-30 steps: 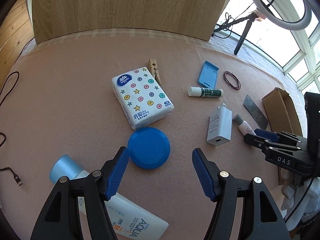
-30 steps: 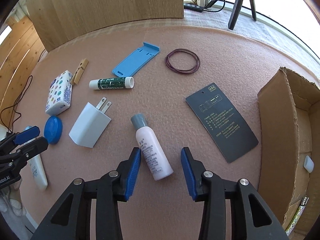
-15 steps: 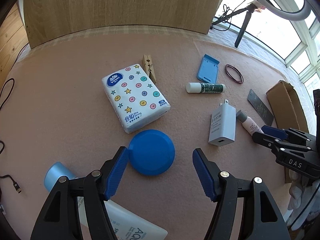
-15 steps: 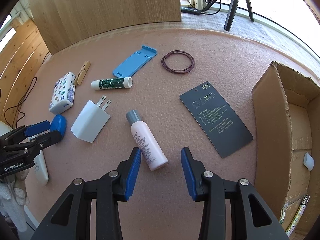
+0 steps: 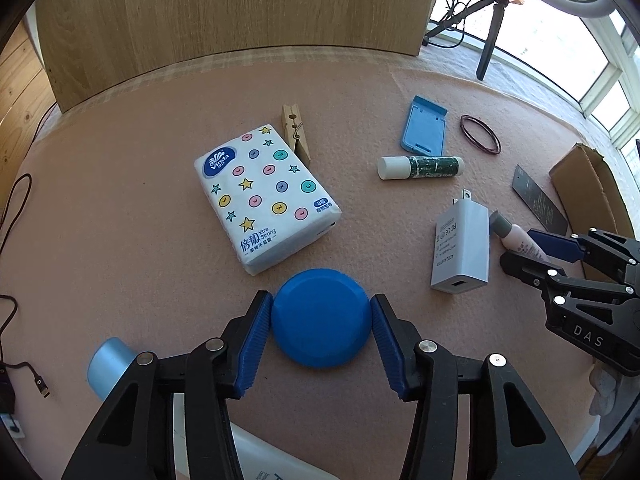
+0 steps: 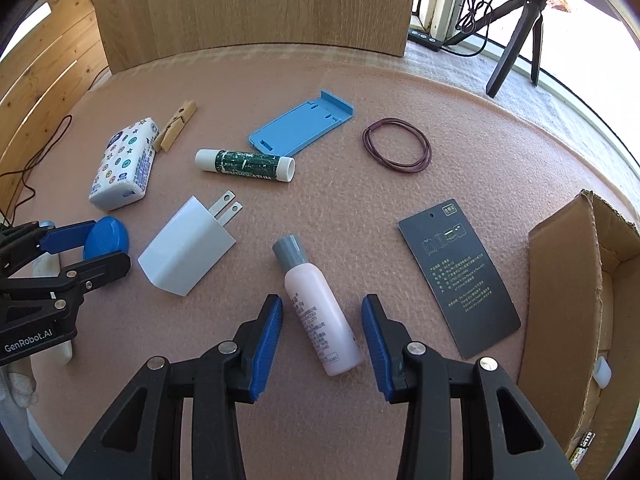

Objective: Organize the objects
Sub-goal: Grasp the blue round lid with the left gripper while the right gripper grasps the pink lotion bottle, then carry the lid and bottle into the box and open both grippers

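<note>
My left gripper [image 5: 321,322] clamps both pads against the blue lid [image 5: 320,322] on the pink mat [image 5: 120,220]; my right gripper [image 6: 322,334] gapes around the pink bottle [image 6: 320,316], untouching. The cardboard box [image 6: 560,280] holds a small white item [image 6: 603,372].

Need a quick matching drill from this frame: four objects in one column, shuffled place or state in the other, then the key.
1. blue round lid
2. pink bottle
3. wooden clothespin
4. black card

A. lying between open pads, untouched
B. flat beside the cardboard box
C. against the tissue pack
D. pinched between the left gripper pads

Pairs: 1-D, 2-A, 3-C, 4-B. The right gripper is the open one.
</note>
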The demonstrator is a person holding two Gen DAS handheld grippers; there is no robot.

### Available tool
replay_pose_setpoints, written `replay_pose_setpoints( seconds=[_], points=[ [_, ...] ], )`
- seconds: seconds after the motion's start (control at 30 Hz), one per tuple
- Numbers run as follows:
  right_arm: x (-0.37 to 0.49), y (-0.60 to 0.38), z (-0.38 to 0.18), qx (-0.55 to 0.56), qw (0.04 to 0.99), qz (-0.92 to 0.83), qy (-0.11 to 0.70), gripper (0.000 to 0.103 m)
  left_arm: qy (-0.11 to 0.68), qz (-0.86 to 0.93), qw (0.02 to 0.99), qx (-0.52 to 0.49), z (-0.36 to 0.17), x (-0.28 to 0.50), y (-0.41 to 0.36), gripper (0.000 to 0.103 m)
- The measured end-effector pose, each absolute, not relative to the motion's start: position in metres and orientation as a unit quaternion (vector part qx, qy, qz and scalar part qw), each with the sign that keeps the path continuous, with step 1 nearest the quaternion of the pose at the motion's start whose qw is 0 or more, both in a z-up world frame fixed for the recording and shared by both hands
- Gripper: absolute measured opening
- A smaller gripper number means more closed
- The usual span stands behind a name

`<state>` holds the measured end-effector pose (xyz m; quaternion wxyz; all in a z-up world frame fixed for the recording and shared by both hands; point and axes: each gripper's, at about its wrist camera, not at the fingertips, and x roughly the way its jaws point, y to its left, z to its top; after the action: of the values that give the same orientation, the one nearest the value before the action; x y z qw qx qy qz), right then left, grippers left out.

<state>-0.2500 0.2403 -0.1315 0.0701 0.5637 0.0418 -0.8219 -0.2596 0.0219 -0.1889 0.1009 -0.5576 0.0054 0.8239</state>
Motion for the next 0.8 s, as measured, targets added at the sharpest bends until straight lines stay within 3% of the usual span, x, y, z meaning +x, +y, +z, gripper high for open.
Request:
replay_pose_setpoints(
  seconds=[0.1, 0.47, 0.8],
  points=[
    [-0.249, 0.24, -0.131, 0.563, 0.075, -0.822, 0.038, 0.018, 0.009, 0.825, 0.107, -0.555, -0.189, -0.257, 0.025, 0.054],
    [-0.224, 0.264, -0.123, 0.559, 0.087, -0.824, -0.026, 0.018, -0.003, 0.828, 0.128, -0.546, -0.181, -0.232, 0.042, 0.054],
    [-0.181, 0.306, -0.077, 0.517, 0.09, -0.848, -0.072, 0.018, -0.018, 0.851, 0.154, -0.502, -0.129, -0.218, 0.066, 0.054]
  ],
)
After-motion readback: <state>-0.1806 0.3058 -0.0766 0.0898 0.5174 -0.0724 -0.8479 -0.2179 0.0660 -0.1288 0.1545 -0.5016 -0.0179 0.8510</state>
